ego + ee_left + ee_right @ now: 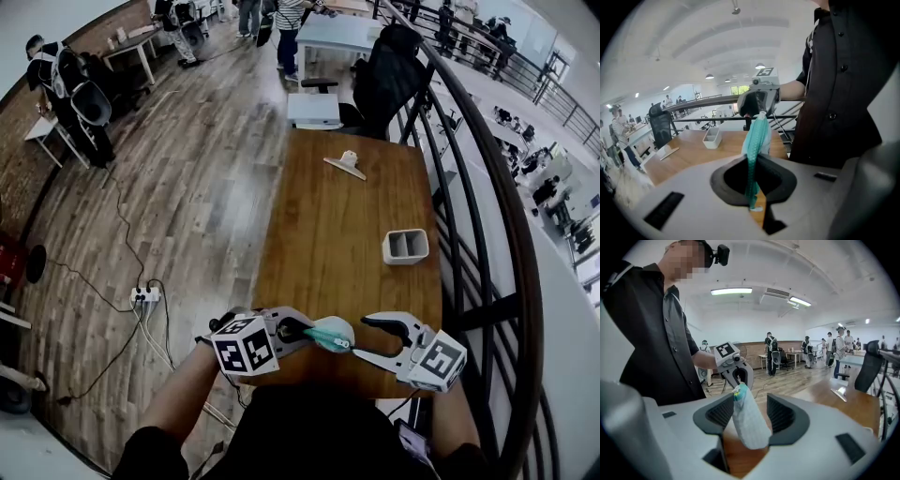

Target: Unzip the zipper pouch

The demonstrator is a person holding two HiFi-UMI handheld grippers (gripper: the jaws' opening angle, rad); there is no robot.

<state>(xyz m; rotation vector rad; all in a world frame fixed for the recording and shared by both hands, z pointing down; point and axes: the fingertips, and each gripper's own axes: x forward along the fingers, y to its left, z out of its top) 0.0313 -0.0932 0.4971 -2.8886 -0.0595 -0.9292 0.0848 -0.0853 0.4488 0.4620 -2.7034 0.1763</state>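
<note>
Jaws of the left gripper (302, 334) are pressed together on the teal zipper end of the pouch (332, 334), which hangs in the air over the near edge of the table (328, 216), not resting on it. That grip looks meant as an anchor, so the zipper has something fixed to be pulled against. The pouch's pale quilted body runs rightward into the right gripper (367, 337), whose jaws stand well apart around it; its own view shows the body leaning toward one pad with neither pad clamping, so nothing is held on that side. It is probably placed there to find the zipper pull, which I cannot make out for certain, and the zipper appears still closed. Both grippers face each other across the pouch, tips tilted somewhat downward, marker cubes turned up toward the head camera, the person's forearms drawn in close to the body. A small white bin (405, 246) sits farther out on the table, well apart from the work
</note>
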